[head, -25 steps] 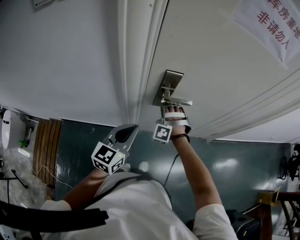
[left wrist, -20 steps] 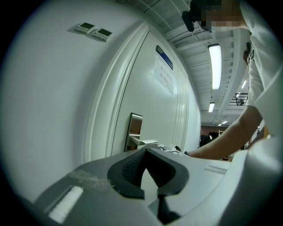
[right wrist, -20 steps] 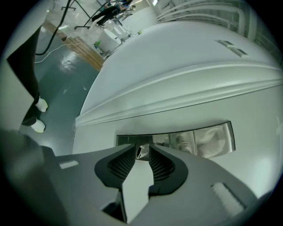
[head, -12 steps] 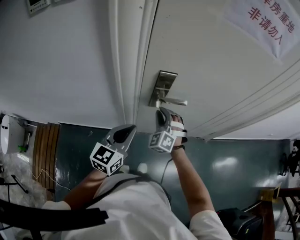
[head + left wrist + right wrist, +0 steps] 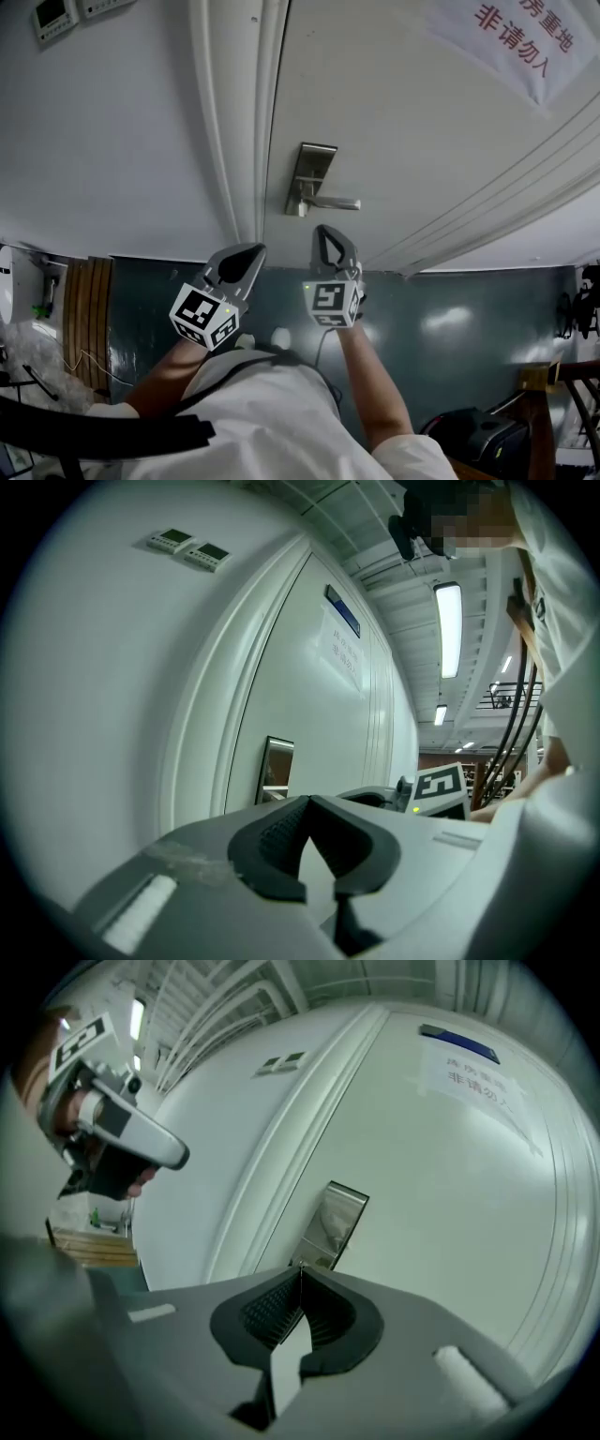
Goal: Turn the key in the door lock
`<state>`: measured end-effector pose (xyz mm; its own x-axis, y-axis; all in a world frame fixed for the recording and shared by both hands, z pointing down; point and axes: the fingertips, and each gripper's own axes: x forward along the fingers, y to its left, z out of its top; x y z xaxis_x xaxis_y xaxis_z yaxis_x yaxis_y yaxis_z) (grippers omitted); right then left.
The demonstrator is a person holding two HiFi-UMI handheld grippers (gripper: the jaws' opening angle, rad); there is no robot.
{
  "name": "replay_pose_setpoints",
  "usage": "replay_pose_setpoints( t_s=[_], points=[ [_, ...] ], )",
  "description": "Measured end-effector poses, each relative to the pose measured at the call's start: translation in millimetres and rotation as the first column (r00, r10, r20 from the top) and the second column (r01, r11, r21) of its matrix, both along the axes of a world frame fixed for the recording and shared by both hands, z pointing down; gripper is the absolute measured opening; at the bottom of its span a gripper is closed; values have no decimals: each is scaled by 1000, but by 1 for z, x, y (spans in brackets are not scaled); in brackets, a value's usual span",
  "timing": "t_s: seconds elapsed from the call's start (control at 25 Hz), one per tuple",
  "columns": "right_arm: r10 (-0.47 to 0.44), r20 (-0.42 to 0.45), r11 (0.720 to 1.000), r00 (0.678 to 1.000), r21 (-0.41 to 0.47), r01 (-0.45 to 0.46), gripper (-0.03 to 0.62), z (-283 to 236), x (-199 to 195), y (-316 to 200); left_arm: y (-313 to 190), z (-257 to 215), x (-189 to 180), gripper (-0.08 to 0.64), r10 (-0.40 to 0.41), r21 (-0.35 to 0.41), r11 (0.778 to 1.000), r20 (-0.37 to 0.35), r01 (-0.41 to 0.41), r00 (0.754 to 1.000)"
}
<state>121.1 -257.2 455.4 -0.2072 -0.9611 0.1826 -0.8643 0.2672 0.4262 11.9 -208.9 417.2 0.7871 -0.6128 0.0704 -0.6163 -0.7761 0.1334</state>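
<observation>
A metal lock plate [image 5: 314, 174] with a lever handle [image 5: 334, 202] sits on the white door [image 5: 412, 122]. No key can be made out at the lock. My right gripper [image 5: 324, 230] is shut with nothing between its jaws and hangs just below the handle, apart from it. In the right gripper view its joined tips [image 5: 300, 1269] point at the lock plate [image 5: 334, 1222]. My left gripper [image 5: 251, 251] is shut and empty, below the door frame and left of the right one. From the left gripper view the lock plate [image 5: 276, 771] shows beyond its tips [image 5: 307, 800].
The white door frame [image 5: 239, 141] runs left of the lock, with bare wall beyond it. A paper sign with red characters [image 5: 511, 37] hangs high on the door. Two small wall panels [image 5: 56, 11] are at the top left. Dark floor lies below.
The right gripper has drawn away from under the handle, rolled over, and its jaws have shut. The left gripper has barely moved. The lock now sits further from both grippers.
</observation>
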Motion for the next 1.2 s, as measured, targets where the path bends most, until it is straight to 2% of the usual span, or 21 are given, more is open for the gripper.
replay_pose_setpoints(
  t_s=[0.12,0.24,0.44,0.72,1.04,1.2],
  points=[
    [13,130,1000,991,5,-14,9,-16,7,10,-3,-9,2,5,4,13,1000,-14,-4,1000],
    [24,276,1000,961,6,-27,9,-30,15,21,-5,-15,4,5,9,21,1000,-25,-8,1000],
    [46,388,999,921,5,-51,9,-39,27,42,-4,-20,4,5,15,25,1000,-34,-14,999],
    [33,492,999,870,-1,-37,9,-54,23,73,-3,-25,-6,5,-2,23,1000,-41,3,999],
    [25,544,1000,839,1,-31,8,-56,19,84,-5,-30,-10,5,-13,32,999,-51,15,999],
    [22,553,999,833,6,-31,8,-60,22,82,-4,-31,-10,5,-13,34,999,-53,15,998]
  ],
)
